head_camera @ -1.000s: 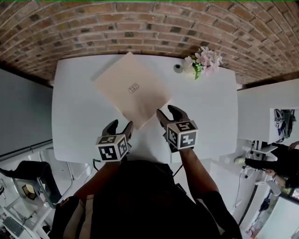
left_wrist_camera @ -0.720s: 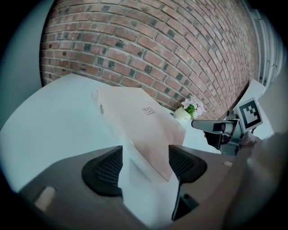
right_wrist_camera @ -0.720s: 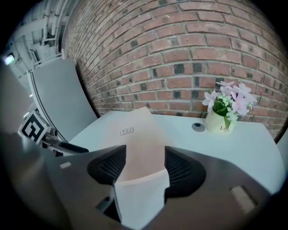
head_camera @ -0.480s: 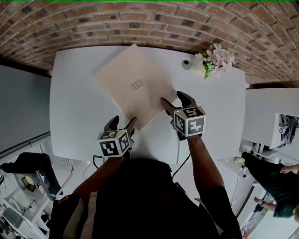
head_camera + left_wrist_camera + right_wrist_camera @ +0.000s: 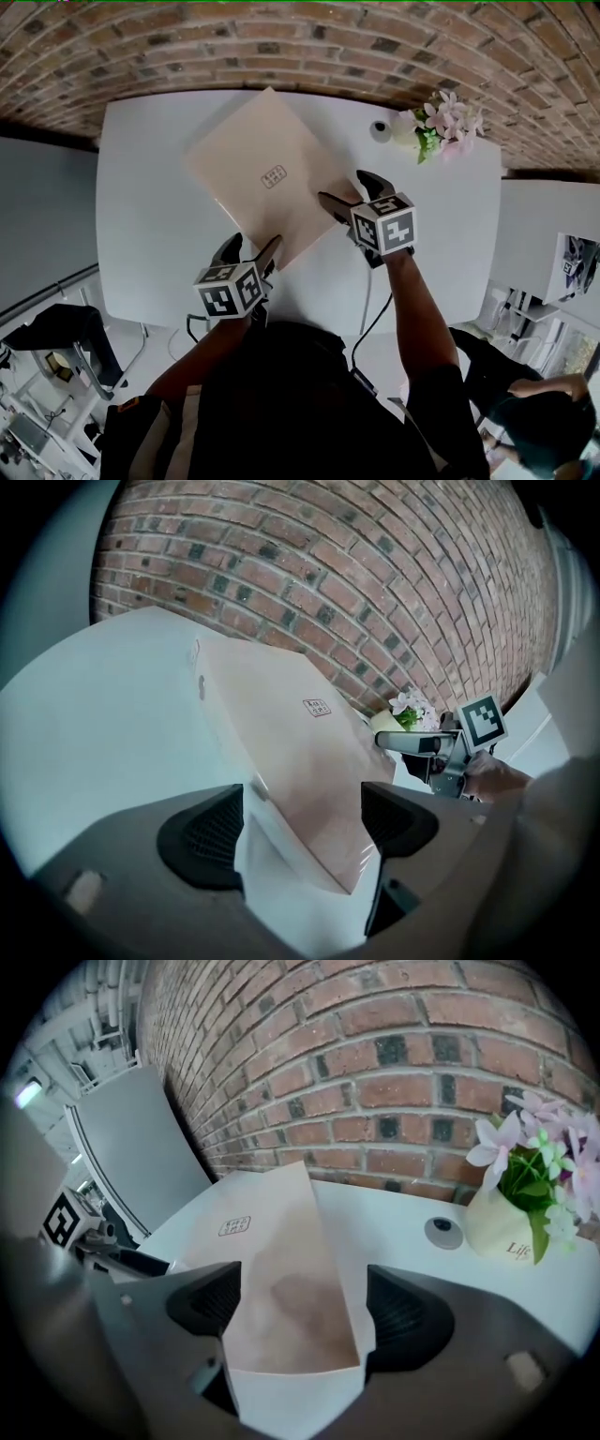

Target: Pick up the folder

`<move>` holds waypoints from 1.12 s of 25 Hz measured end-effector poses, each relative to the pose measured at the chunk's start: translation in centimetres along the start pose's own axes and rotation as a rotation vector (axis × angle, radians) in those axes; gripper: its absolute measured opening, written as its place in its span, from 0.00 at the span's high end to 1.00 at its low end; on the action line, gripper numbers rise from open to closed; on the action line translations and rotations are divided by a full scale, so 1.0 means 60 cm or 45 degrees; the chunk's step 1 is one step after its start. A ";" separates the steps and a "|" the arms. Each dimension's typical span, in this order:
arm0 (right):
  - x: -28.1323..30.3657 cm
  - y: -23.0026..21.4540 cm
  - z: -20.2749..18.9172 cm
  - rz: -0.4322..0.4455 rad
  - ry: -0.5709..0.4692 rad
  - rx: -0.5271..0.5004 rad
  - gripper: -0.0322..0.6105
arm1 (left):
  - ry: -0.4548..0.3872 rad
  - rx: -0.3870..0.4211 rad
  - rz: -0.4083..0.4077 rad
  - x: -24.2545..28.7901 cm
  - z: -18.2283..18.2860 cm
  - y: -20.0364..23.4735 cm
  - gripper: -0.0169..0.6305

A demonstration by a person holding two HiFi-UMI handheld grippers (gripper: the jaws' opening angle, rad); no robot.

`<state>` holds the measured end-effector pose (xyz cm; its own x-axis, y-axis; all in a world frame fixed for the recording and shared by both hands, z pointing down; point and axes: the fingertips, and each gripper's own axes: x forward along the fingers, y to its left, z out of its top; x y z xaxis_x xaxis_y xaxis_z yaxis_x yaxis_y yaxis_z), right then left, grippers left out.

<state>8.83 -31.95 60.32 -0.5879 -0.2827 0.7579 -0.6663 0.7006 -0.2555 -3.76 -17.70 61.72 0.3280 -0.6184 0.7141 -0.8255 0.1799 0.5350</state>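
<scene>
While the folder lies flat on the white worktop, the approach is the step in hand. The left tool and right tool have just been opening and stand released, each with a folder corner between its jaws, untouched. Next, I judge, both must catch an edge and clamp.

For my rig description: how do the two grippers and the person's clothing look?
Both the left gripper and the right gripper have dark grey, curved jaws with ribbed pads. Each carries a white cube with black square markers. A thin cable trails from the right one. The person wears a dark top.
</scene>
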 end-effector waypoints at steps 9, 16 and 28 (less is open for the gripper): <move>0.034 -0.012 -0.019 0.108 0.095 0.034 0.30 | 0.020 -0.028 0.018 0.019 -0.002 0.005 0.36; 0.042 -0.005 -0.023 0.213 0.110 0.076 0.35 | 0.039 -0.017 0.075 0.031 -0.003 0.012 0.36; 0.037 0.007 -0.031 0.237 0.164 0.074 0.42 | 0.018 -0.029 0.118 0.029 -0.002 0.013 0.39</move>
<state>8.12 -31.09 63.00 -0.6423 -0.0636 0.7638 -0.5794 0.6927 -0.4295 -3.80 -18.56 63.47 0.2574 -0.5874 0.7673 -0.8418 0.2535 0.4765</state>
